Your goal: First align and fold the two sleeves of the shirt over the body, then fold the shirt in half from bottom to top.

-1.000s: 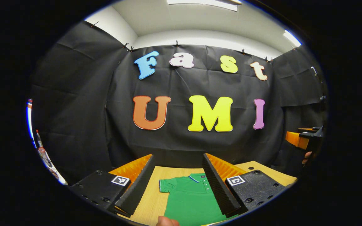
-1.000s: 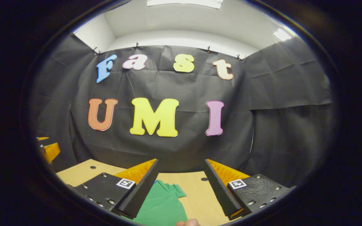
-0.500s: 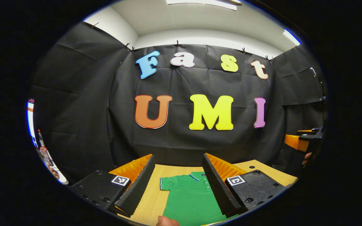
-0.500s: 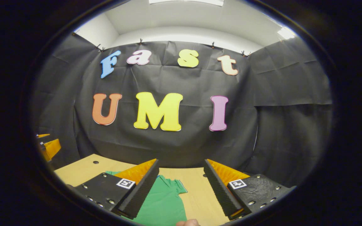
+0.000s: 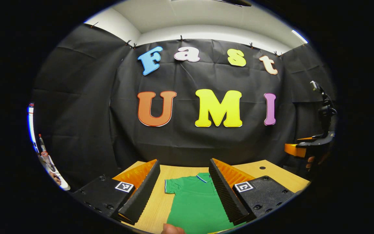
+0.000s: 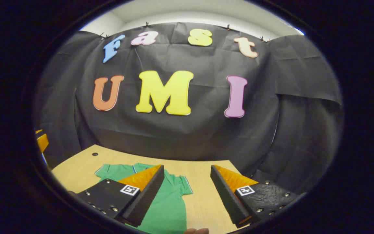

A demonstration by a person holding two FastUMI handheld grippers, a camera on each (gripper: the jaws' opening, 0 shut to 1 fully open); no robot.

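One green short-sleeved polo shirt lies flat on one pale wooden table, collar toward the black cloth wall. Its two sleeves are spread out to the sides, neither folded over the body: the right gripper view shows both, one sleeve at 9 o'clock of the collar and the other sleeve at 3 o'clock.

In the left gripper view, the left gripper hangs above the table with its two fingers spread wide, released and gripping nothing; the shirt's collar and one sleeve show in the gap between them. At 3 o'clock near the edge of this view sits the other gripper, with fingers of a hand under it.

In the right gripper view, the right gripper is likewise released, its two fingers well apart and clear of the cloth; the shirt lies at 7 o'clock, partly under the nearer finger. Two small dark holes mark the tabletop, one hole at 4 o'clock in the left gripper view, one hole at 8 o'clock in the right gripper view.
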